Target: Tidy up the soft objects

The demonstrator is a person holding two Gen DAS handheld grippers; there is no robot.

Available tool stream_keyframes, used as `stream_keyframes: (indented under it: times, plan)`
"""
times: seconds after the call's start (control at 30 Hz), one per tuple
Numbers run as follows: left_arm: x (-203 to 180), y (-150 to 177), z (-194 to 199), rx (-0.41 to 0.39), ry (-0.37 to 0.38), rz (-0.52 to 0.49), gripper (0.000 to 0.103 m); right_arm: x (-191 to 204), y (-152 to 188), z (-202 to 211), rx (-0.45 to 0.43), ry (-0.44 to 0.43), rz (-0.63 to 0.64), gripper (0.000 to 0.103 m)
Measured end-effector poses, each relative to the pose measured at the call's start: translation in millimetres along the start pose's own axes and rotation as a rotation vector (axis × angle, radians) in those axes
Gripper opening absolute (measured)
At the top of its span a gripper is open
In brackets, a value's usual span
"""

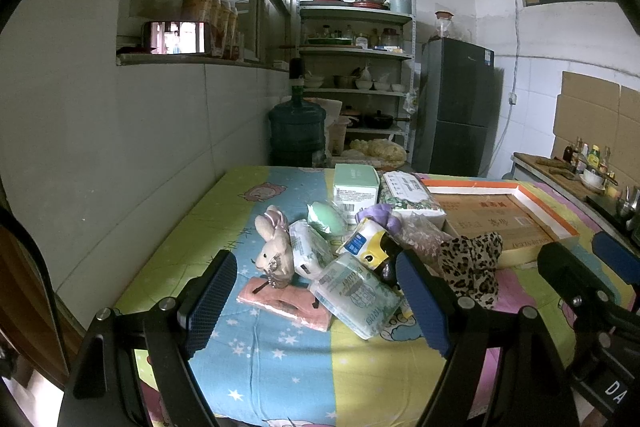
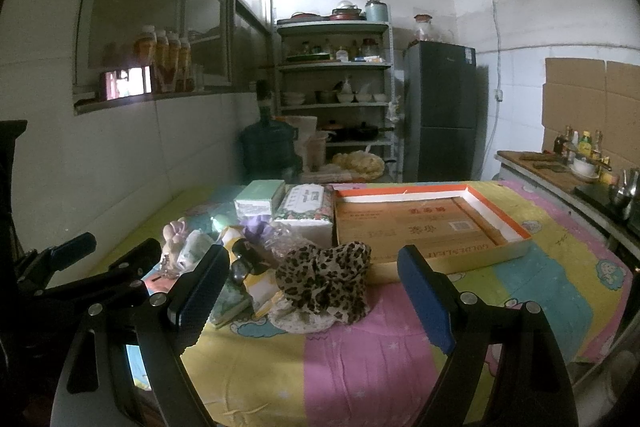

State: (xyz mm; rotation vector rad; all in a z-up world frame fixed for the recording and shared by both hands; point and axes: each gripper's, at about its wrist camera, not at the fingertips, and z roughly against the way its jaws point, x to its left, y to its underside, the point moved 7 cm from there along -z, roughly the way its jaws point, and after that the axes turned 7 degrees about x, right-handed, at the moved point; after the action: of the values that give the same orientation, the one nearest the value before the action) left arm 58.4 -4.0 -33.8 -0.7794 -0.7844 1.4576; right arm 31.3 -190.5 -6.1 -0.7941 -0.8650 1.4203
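A pile of soft things lies on the table. In the left wrist view I see a beige plush rabbit [image 1: 272,247], a pink cloth [image 1: 286,303], tissue packs [image 1: 356,295], a green sponge [image 1: 326,219], a flowered tissue pack [image 1: 412,195] and a leopard-print cloth [image 1: 472,267]. My left gripper [image 1: 320,301] is open and empty, just short of the pile. My right gripper [image 2: 312,297] is open and empty, with the leopard-print cloth [image 2: 324,279] lying between its fingers. A shallow cardboard box [image 2: 512,247] with an orange rim sits behind, to the right.
A mint-green carton [image 1: 356,183] stands at the pile's back. The table has a colourful cartoon cloth [image 2: 360,359]. A wall runs along the left; a water jug [image 1: 296,131], shelves [image 1: 356,75] and fridge [image 1: 456,111] stand beyond. A counter [image 2: 560,171] with bottles is at right.
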Motion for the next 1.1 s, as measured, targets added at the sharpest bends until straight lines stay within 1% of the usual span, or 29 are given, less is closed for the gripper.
stream_keyframes:
  times: [1.1]
  plan:
    - [-0.8,0.6,-0.1,0.001,0.001,0.001,0.082,2.3,0.4,3.1,0.000,-0.003,-0.002,0.087]
